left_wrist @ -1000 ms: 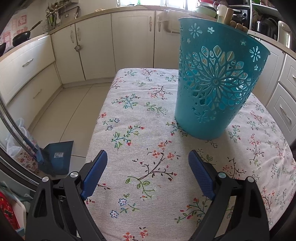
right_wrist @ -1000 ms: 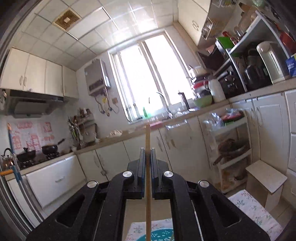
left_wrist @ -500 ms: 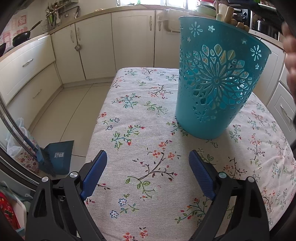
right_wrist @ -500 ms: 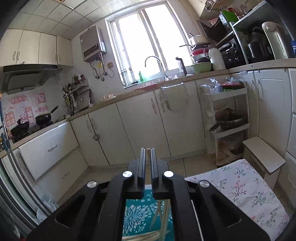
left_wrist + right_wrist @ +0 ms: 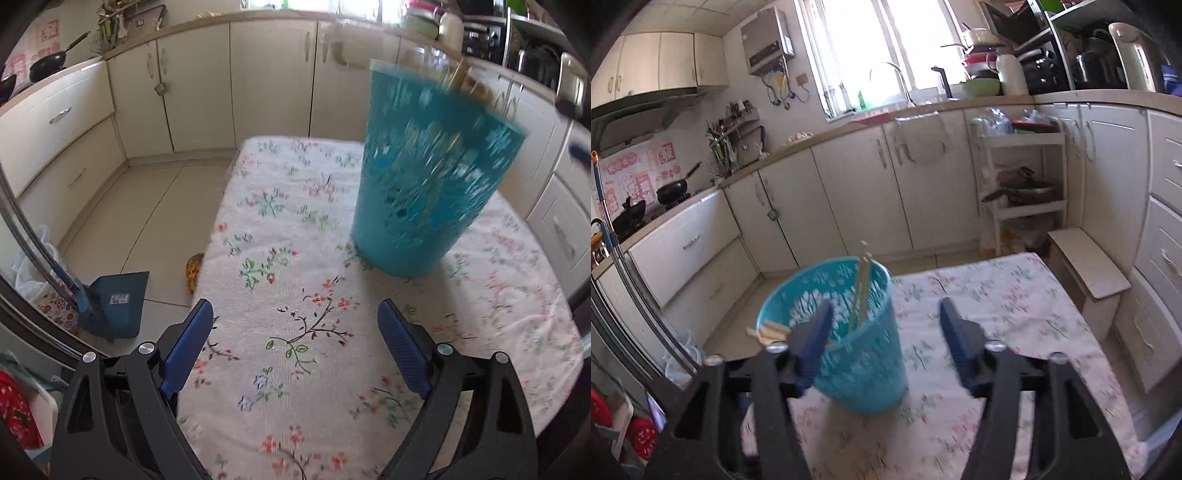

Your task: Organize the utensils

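right gripper [image 5: 884, 332] jaws just been opening wide, gripping nothing | left gripper [image 5: 293, 347] also gaping, empty, over the tablecloth [image 5: 295, 369] | chopstick [image 5: 862, 284] sitting in the teal basket [image 5: 864, 369] | basket's looking blurry, risking a tip-over if it's getting bumped

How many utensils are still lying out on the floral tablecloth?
0. The floral tablecloth is bare apart from the teal perforated plastic basket; the pale wooden chopsticks stand inside it. Anything behind the basket or under the grippers may be hidden.
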`<state>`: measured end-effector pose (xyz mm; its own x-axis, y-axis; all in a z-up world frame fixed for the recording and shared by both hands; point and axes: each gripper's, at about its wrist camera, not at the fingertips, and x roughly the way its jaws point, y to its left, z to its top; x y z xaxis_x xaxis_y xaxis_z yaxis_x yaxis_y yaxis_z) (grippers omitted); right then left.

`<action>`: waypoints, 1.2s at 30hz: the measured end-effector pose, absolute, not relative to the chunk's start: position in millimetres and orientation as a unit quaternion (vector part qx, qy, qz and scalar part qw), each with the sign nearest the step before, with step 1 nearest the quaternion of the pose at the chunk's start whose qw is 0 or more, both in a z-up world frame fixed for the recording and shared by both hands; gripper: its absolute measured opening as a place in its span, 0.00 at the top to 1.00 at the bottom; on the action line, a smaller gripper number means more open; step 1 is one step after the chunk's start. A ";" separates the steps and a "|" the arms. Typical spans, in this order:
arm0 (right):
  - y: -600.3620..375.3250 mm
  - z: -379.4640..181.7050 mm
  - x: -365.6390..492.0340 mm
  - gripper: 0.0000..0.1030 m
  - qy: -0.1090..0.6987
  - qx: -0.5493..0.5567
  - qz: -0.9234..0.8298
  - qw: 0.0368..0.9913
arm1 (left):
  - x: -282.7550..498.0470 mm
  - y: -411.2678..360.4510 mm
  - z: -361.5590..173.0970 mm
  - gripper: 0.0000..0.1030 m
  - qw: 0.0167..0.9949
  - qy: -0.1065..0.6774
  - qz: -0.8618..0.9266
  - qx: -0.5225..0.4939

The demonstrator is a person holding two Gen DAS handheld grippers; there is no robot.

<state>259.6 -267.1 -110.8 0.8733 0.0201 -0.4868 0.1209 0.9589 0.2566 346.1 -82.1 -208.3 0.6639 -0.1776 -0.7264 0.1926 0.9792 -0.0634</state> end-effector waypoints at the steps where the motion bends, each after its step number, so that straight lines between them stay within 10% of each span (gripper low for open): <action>1: -267.1 -109.2 252.3 0.26 0.255 0.136 -0.030 0.957 | 338.6 -80.1 -197.6 0.10 0.916 0.387 -0.103 0.009; 36: -192.9 -23.6 12.2 0.07 0.239 0.161 -0.002 0.957 | 77.6 -43.7 1.9 0.07 0.957 0.281 -0.075 0.013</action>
<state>12.2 -192.9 -23.6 0.8855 0.0741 -0.4587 0.0804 0.9479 0.3084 77.6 -43.7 1.9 0.8313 -0.1356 -0.5390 0.1497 0.9886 -0.0179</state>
